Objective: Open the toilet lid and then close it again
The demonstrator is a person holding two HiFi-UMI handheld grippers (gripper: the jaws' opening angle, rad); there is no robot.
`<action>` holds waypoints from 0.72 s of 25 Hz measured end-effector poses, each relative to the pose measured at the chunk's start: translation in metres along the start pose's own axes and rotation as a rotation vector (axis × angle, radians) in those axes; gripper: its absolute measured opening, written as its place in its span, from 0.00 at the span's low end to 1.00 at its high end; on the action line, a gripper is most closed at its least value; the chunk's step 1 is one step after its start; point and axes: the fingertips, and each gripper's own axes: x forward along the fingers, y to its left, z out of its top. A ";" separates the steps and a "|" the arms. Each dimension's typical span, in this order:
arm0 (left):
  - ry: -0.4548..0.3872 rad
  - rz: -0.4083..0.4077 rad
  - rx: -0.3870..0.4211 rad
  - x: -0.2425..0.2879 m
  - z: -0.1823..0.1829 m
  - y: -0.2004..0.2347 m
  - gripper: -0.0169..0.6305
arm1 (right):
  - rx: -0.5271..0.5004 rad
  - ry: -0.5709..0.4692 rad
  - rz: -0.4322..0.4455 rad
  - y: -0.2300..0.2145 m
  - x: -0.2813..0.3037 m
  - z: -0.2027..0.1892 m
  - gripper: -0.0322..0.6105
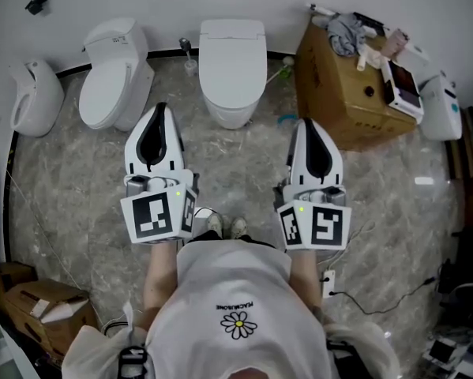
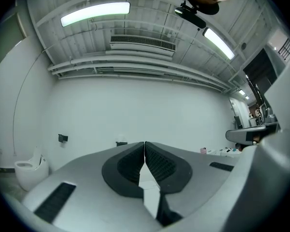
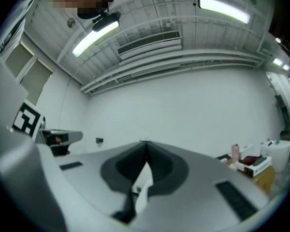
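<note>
Two tools are held out in front of the person's body, the left hand-held gripper (image 1: 159,113) and the right hand-held gripper (image 1: 306,125). Both have their jaws pressed together on nothing, and both are well short of any fixture. Beyond them, across the marble floor (image 1: 244,164), stands the middle toilet (image 1: 232,81), its lid (image 1: 232,63) down, roughly between the two tips. A second toilet (image 1: 114,77) sits to its left, also shut. I cannot tell for sure which one is meant, though the middle one seems likelier since it lies straight ahead. No lift has begun, so the step in hand looks like the approach. To do it well, I would step in and dip one tip to the lid's front edge. Then either hook the closed tip under the rim or part the jaws to pinch the edge, and swing the lid up slowly about its hinge. Keeping hold on the way down would stop it slamming. Only the head view shows the toilets and the cardboard box (image 1: 335,93) at the right. The two gripper views tip upward and show instead the shut jaws close up, the bare wall (image 2: 145,105) and the ceiling lights (image 2: 94,12). The left one catches only a white fixture (image 2: 31,170) low at its edge.
</note>
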 end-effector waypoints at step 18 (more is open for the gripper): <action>-0.004 0.070 0.038 -0.011 -0.010 -0.015 0.07 | 0.026 -0.009 0.090 -0.022 -0.016 -0.018 0.10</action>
